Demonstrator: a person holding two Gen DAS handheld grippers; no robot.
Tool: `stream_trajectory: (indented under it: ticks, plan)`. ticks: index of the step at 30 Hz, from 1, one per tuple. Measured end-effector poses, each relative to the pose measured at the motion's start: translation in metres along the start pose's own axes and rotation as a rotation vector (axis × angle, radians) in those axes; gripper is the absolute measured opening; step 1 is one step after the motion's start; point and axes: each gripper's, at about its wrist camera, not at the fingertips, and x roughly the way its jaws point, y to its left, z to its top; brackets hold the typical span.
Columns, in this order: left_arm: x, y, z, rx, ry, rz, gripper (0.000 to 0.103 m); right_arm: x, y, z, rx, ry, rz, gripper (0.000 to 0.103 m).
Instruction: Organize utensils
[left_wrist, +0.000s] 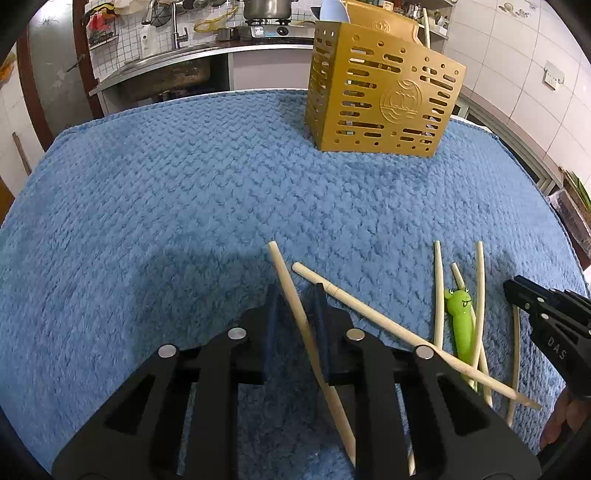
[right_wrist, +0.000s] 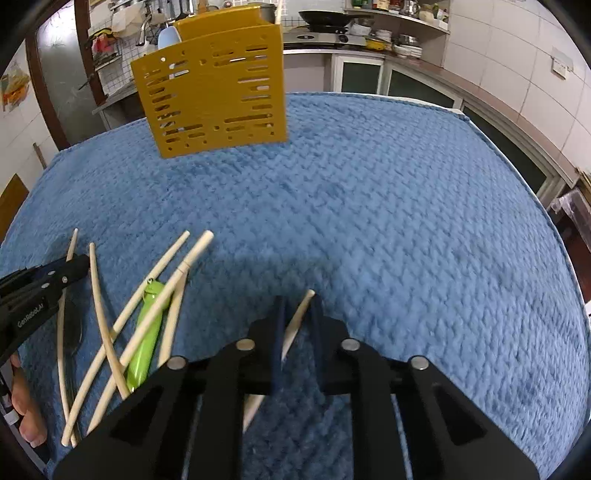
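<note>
A yellow slotted utensil holder (left_wrist: 384, 99) (right_wrist: 214, 92) stands at the far side of a blue towel (left_wrist: 184, 203) (right_wrist: 406, 221). In the left wrist view my left gripper (left_wrist: 295, 295) is shut on a pale wooden chopstick (left_wrist: 284, 269) that slants between its pads. In the right wrist view my right gripper (right_wrist: 297, 301) is shut on another chopstick (right_wrist: 304, 302). Between the two grippers lie several loose chopsticks (left_wrist: 388, 325) (right_wrist: 159, 302), crossed over a green frog-shaped chopstick helper (left_wrist: 460, 321) (right_wrist: 146, 343). Each view shows the other gripper at its edge: the right gripper (left_wrist: 517, 291) and the left gripper (right_wrist: 79, 264).
The holder has a pale blue utensil (left_wrist: 334, 11) and a chopstick (left_wrist: 426, 26) standing in it. Behind the table are a sink counter (left_wrist: 166, 62) and a stove with a pot (left_wrist: 266, 9). A person's fingers (left_wrist: 561, 417) (right_wrist: 29, 417) show at the frame edges.
</note>
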Motion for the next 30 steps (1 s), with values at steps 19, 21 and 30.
stream_trajectory:
  ticks: [19,21,30]
  plan:
    - [-0.017,0.011,0.012,-0.013,-0.033,-0.052,0.011,-0.005,-0.017,0.021,0.034,-0.032,0.122,0.005]
    - [-0.022,0.011,0.015,-0.008,-0.047,-0.043,0.010,-0.008,-0.019,0.024,0.042,-0.043,0.134,0.005]
    - [-0.037,0.010,0.025,0.018,-0.082,-0.033,0.007,-0.028,-0.028,0.034,0.060,-0.104,0.148,0.005]
